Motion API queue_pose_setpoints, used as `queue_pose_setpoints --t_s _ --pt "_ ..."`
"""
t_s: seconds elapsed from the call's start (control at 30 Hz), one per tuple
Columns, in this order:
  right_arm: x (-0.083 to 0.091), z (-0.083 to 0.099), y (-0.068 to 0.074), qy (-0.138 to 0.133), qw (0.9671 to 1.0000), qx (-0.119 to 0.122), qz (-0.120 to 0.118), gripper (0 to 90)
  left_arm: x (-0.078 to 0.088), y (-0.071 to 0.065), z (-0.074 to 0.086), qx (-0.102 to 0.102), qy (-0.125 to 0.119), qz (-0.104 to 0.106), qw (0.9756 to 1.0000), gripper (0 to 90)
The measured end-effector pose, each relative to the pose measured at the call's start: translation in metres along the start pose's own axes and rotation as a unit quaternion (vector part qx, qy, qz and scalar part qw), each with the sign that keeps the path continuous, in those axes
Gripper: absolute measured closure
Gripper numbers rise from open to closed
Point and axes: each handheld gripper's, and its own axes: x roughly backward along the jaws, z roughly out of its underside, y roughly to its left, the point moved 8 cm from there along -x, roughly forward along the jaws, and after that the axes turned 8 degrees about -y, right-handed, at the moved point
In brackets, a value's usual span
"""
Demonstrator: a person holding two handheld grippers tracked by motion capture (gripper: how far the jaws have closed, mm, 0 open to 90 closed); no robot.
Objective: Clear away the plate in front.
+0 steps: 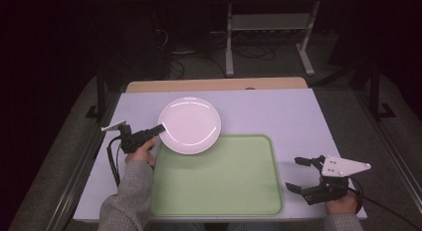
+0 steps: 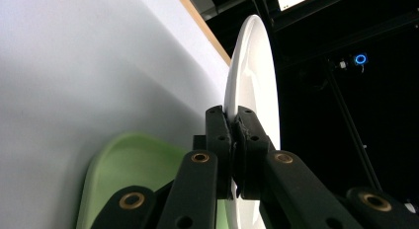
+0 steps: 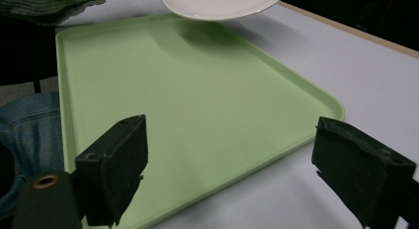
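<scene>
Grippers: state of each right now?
Left hand-held gripper: shut on the plate rim.
Right hand-held gripper: open, holding nothing, beside the tray.

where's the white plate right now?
In the high view the white plate is left of centre, its rim pinched by the left gripper, hanging over the far left corner of the green tray.

plate point(image 1: 189, 125) over tray's point(image 1: 219, 191) far-left corner | tray on table point(image 1: 278, 111), near edge

Left tongs point(image 1: 160, 128) clamped, right tongs point(image 1: 297, 173) agape.
</scene>
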Motion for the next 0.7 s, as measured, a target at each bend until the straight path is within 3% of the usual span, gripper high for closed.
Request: queue_pose_setpoints --t_s 0.23,0.57,0.7 --pt "-0.001 0.000 0.000 0.001 1.0000 0.000 0.000 13.2 0.002 -0.008 0.021 -0.018 0.029 0.018 0.9993 86.7" --pt "-0.001 0.000 0.001 0.001 1.0000 0.001 -0.001 13.2 0.003 -0.014 0.046 -0.049 0.072 0.021 0.9960 86.7" --pt "-0.001 0.000 0.001 0.002 1.0000 0.001 -0.002 13.2 0.003 -0.015 0.051 -0.053 0.074 0.021 0.9956 86.7"
